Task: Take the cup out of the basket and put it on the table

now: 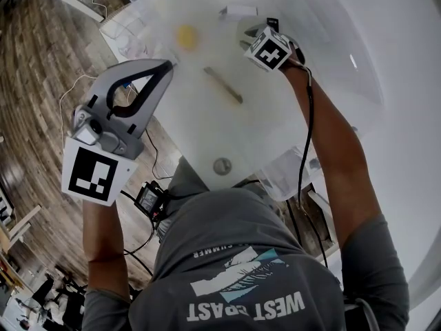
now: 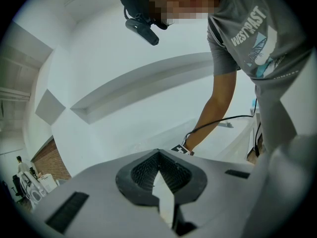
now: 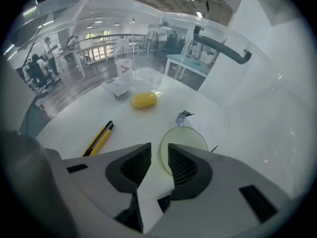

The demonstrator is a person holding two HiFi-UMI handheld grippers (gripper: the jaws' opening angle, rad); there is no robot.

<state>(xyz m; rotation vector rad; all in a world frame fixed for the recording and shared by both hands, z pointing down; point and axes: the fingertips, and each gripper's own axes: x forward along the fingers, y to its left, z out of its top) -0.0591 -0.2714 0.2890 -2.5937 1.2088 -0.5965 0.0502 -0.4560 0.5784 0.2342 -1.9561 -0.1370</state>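
1. One risk: the cup (image 3: pixel 183 142), seemingly inside the clear basket (image 3: pixel 257 113), is seated off-centre just beyond the parted right claw (image 3: pixel 159 150) and could be tipped.
2. Nothing is steadied by the shut, empty left claw (image 2: pixel 158 155).

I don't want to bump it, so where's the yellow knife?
In the right gripper view the knife lies on the white table, left of the right tool and cup.

Cup (image 3: pixel 188 138): pale, translucent, dimpled wall. It stands upright with its round mouth up, empty as far as can be seen, on the white table (image 3: pixel 74 125). A clear curved basket wall (image 3: pixel 247 98) rises just beside it. Whether the cup sits inside that wall cannot be told.
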